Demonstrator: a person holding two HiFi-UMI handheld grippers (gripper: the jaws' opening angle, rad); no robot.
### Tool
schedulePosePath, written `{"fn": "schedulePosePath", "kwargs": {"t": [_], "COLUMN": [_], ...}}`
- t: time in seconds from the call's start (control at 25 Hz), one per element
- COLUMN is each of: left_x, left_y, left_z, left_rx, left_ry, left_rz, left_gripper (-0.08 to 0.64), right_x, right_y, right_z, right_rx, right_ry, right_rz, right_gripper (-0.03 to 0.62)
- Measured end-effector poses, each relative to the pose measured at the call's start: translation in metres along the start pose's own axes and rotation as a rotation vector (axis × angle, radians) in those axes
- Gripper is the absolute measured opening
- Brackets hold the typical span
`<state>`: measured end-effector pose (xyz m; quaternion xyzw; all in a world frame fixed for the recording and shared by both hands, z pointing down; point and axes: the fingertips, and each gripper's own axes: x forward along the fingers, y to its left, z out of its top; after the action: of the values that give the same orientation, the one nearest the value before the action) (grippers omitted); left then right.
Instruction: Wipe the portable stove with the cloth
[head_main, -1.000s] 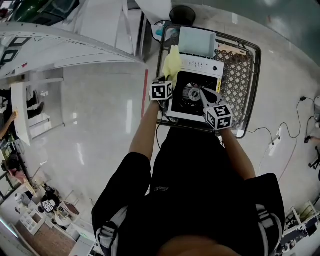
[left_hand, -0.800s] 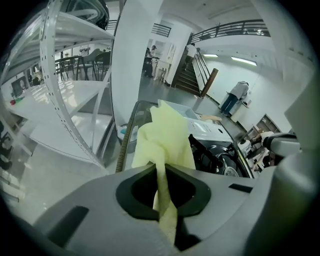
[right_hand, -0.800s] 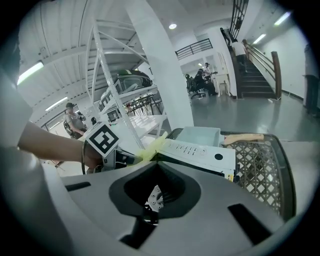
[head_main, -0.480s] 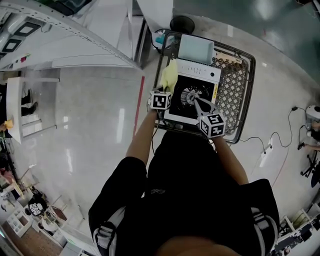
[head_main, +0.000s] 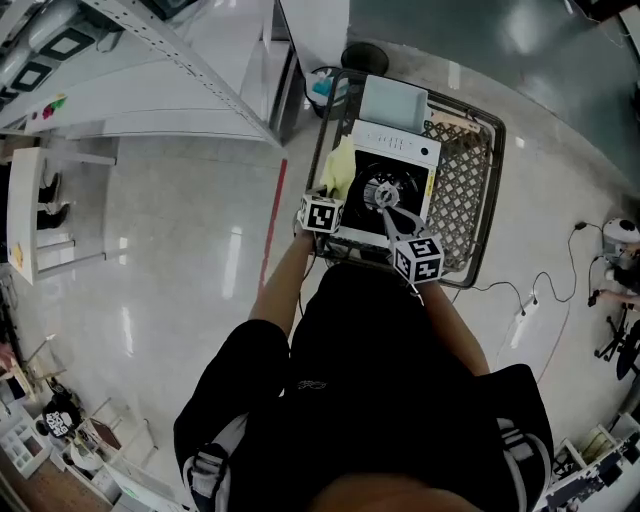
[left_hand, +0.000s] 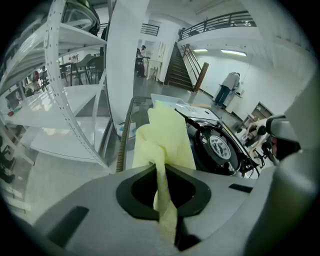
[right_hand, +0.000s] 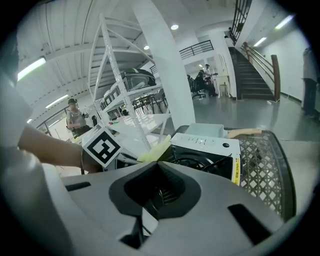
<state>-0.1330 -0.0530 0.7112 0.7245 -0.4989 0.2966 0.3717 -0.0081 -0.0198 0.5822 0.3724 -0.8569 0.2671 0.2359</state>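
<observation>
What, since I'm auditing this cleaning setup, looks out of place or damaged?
The white portable stove sits inside a dark wire-mesh cart, an odd place for it, though level and seemingly undamaged. Nothing looks spilled. The pale yellow cloth is pinched in the left claw at the stove's left side.

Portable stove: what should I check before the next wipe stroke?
1. Cloth grip: ok, left gripper shut on the yellow cloth.
2. Cloth on portable stove: cannot tell; it sits by the stove's left edge.
3. Right gripper: shut, pointing at the burner; contact cannot tell.
4. Stove seated in wire cart: ok.
5. Wipe path: not ok, right gripper likely blocks the burner area.
</observation>
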Motion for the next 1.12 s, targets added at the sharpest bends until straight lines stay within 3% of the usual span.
{"fn": "schedulePosePath", "kwargs": {"t": [0.12, 0.6, 0.84, 1.12], "left_x": [-0.011, -0.032, -0.046, -0.071], "left_y": [-0.002, -0.009, -0.016, -0.021], "left_z": [-0.015, -0.056, -0.087, -0.104], "left_rx": [0.001, -0.027, -0.076, -0.09], "left_ry": [0.025, -0.028, 0.007, -0.039], "left_rz": [0.004, -0.028, -0.03, 0.015], "left_gripper": [0.036, 0.036, 0.035, 0.035], "right_x": [-0.005, -0.027, -0.032, -0.039], "right_y": [0.01, 0.026, 0.041, 0.052], "right_z": [-0.005, -0.026, -0.034, -0.029], "right_rx": [-0.003, -0.016, -0.052, -0.101], "right_ry": [0.001, 0.008, 0.037, 0.015], "right_rz": [-0.004, -0.067, -0.034, 0.001], "right_gripper": [0.006, 0.006, 0.006, 0.006]}}
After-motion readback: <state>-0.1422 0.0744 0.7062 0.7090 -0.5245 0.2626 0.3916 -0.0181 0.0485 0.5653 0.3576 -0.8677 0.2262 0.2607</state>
